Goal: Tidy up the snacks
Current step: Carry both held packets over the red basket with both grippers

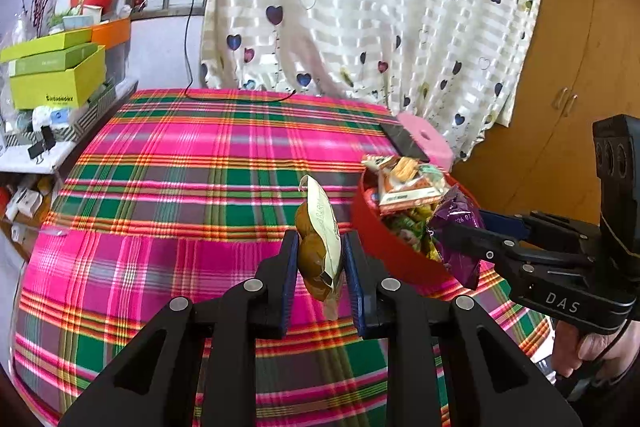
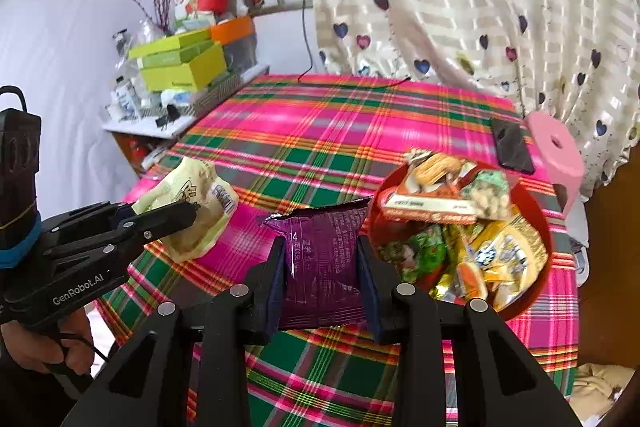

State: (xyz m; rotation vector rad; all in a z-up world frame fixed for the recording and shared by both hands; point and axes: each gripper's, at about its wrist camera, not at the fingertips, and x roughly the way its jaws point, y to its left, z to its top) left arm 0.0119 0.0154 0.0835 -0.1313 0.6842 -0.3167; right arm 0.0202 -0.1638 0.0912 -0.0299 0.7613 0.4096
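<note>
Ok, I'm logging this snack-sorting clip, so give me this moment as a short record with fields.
left gripper: shut on cream snack packet, held above the cloth
right gripper: shut on purple snack packet
red bowl: heaped with mixed packets
table: plaid cloth; dark phone near far edge
beside table: pink stool

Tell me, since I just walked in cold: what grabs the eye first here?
The loud pink-and-green plaid tablecloth fills the middle. Near its right edge a red bowl is heaped with snack packets. In front, each gripper has one pinched in its jaws above the cloth: the left gripper a cream packet, the right gripper a purple packet.
</note>
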